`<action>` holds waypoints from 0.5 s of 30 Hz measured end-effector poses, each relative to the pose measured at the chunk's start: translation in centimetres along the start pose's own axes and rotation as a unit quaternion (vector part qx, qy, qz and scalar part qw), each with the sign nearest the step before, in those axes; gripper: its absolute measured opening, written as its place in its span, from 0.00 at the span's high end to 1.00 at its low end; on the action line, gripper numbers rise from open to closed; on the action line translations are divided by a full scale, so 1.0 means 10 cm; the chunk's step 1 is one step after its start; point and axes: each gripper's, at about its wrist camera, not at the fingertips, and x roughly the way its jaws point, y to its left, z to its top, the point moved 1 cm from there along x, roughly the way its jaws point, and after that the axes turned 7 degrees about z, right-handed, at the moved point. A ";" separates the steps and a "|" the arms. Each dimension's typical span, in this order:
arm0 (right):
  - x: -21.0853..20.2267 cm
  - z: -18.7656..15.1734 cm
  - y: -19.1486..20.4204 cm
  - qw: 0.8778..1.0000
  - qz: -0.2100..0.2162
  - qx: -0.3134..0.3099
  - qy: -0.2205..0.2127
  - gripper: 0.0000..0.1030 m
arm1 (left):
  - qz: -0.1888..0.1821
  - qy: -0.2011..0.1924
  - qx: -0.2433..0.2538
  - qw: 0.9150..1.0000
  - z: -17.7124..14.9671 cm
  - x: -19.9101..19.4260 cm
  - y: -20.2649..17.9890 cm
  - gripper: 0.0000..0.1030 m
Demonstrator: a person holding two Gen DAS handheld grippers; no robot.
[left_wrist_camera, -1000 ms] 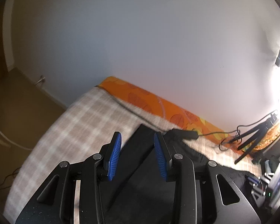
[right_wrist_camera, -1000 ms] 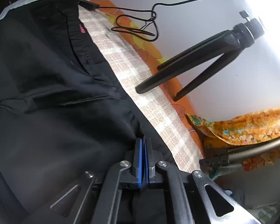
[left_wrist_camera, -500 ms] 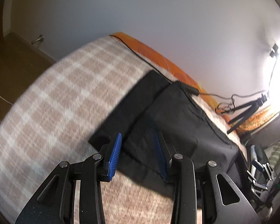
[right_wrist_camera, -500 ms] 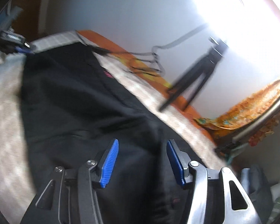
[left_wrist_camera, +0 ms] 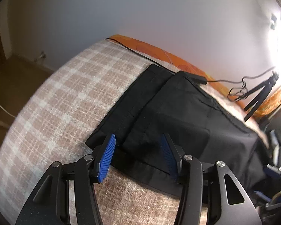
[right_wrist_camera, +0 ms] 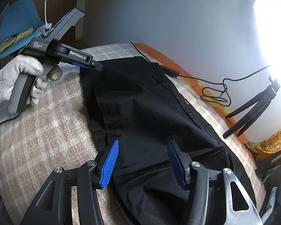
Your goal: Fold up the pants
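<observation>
White lettering "GenRobot.AI" stands on the black side of the left gripper, a black-and-grey handheld tool; a small white-print label on its rear block and a tiny red tag on the black fabric pants are unreadable

- The left gripper has black, triangular-cutout finger arms with round silver screws at the pivots — each finger carries a ribbed blue pad.
- The right gripper is built the same: black linkage arms, silver screw heads, ribbed blue pads, though its outer right arm looks bare metal.
- Seen from the right wrist view, the left gripper's body is black with white "GenRobot.AI" lettering, a small white label block, a blue strip underneath and a grey pistol handle.
- The left hand wears a white knitted glove.
- A thin black cable trails from the handle's base.
</observation>
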 end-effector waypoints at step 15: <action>-0.03 -0.31 -0.41 0.998 -0.044 0.038 0.021 0.45 | 0.010 -0.046 0.043 0.998 -0.01 -0.10 -0.13 0.95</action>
